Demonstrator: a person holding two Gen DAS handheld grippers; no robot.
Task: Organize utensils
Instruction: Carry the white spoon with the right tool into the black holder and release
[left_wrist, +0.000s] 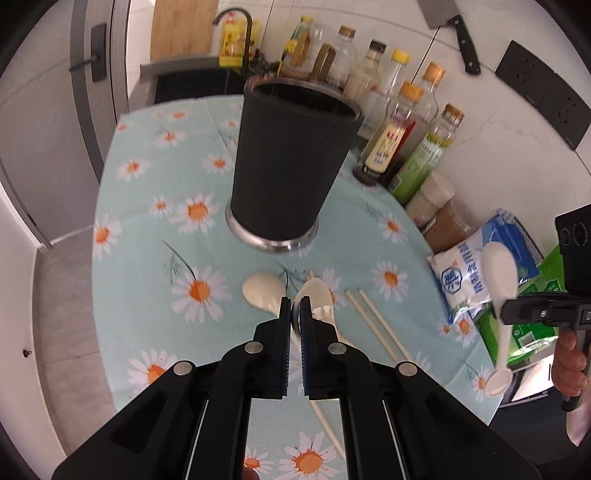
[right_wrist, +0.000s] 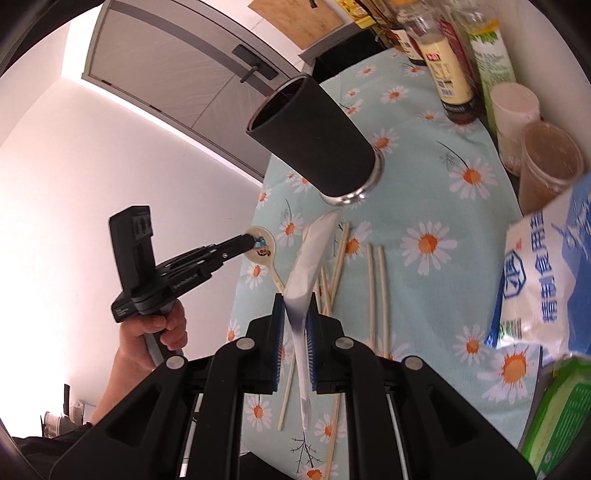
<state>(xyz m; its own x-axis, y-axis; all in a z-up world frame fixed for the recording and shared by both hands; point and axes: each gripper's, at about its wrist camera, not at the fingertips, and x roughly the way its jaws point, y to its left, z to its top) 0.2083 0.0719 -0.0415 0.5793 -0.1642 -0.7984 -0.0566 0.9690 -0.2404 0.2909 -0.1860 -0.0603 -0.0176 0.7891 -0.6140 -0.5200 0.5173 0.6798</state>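
A black utensil cup (left_wrist: 291, 162) with a steel base stands upright on the daisy tablecloth; it also shows in the right wrist view (right_wrist: 314, 144). My left gripper (left_wrist: 294, 314) is shut on the rim of a cream ceramic spoon (left_wrist: 317, 299) lying on the cloth, seen from the side in the right wrist view (right_wrist: 263, 246). A second cream spoon (left_wrist: 262, 291) lies just left of it. My right gripper (right_wrist: 296, 314) is shut on a white spoon (right_wrist: 310, 258), held in the air; in the left wrist view the spoon (left_wrist: 500, 280) hangs at the right. Wooden chopsticks (right_wrist: 376, 291) lie scattered on the cloth.
Sauce and oil bottles (left_wrist: 402, 129) and jars (right_wrist: 550, 162) line the wall on the right. A salt bag (right_wrist: 546, 273) and a green packet (right_wrist: 561, 417) lie at the right edge. A sink with a faucet (left_wrist: 236, 33) is behind. A cleaver (left_wrist: 454, 33) hangs on the wall.
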